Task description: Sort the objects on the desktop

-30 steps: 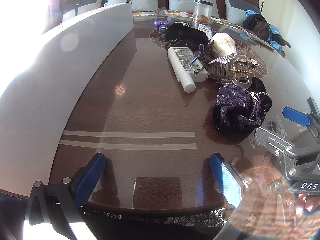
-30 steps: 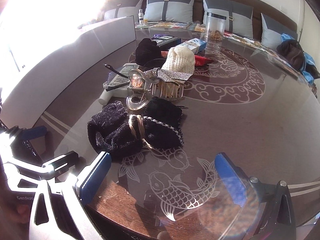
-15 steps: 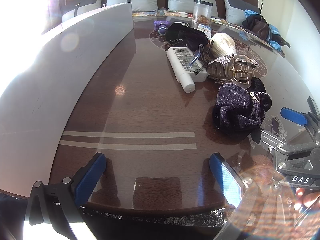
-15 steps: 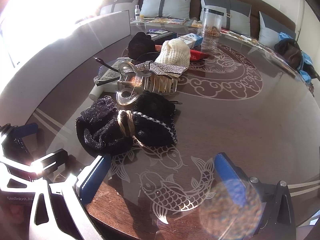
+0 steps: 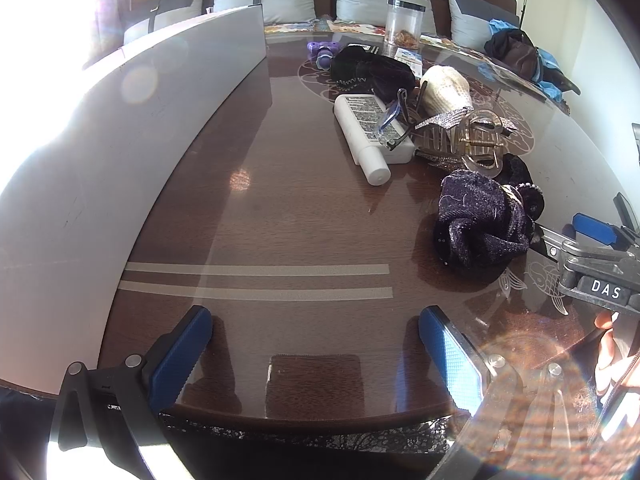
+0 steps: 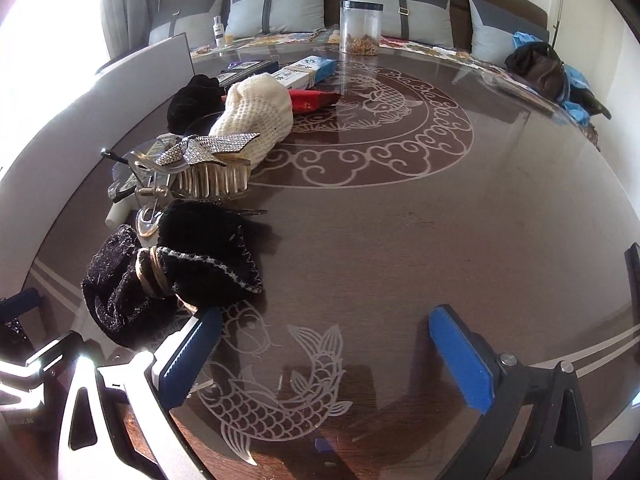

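Clutter sits left of the right claw [image 6: 324, 360], whose jaws gape wide and empty over the table [image 6: 400, 240], the black bow scrunchie [image 6: 172, 276] just beyond its left finger; the left claw [image 5: 316, 352], equally wide and empty, is farther off.

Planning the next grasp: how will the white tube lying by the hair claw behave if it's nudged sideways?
The white tube lies on its side on smooth glass, so it will probably slide easily. Its round cap end may let it roll a little, though the flat crimped end should limit that. Glasses rest across it and would likely shift too.
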The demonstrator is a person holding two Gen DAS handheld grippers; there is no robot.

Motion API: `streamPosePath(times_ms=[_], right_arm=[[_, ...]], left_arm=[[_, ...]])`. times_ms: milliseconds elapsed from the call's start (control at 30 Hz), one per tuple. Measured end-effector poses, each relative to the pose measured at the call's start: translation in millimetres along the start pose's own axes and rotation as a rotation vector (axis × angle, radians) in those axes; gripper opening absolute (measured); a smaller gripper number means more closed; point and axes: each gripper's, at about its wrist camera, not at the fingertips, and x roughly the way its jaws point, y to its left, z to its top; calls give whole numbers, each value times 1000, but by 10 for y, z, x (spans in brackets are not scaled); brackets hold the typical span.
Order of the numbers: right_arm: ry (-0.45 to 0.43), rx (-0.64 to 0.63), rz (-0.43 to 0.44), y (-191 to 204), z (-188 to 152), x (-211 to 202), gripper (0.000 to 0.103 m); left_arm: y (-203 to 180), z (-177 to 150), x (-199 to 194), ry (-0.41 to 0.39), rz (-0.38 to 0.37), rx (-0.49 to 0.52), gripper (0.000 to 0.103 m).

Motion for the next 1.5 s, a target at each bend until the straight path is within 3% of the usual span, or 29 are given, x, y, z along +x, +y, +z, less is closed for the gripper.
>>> streamPosePath(times_ms=[1033,1267,1367,1500], right_arm=[[-37,2,-8,16,-33,-3,103],[-43,3,-9,15,-40,-5,103],[-36,1,-8,17,-37,-5,103],[16,-8,1,-14,-20,-13,103]], left_arm=[[-8,5,-2,2,2,-6,103],[-69,146,69,33,-7,14,103],[-5,252,84,35,-8,-21,103],[83,319,75,45,-50,-50,103]])
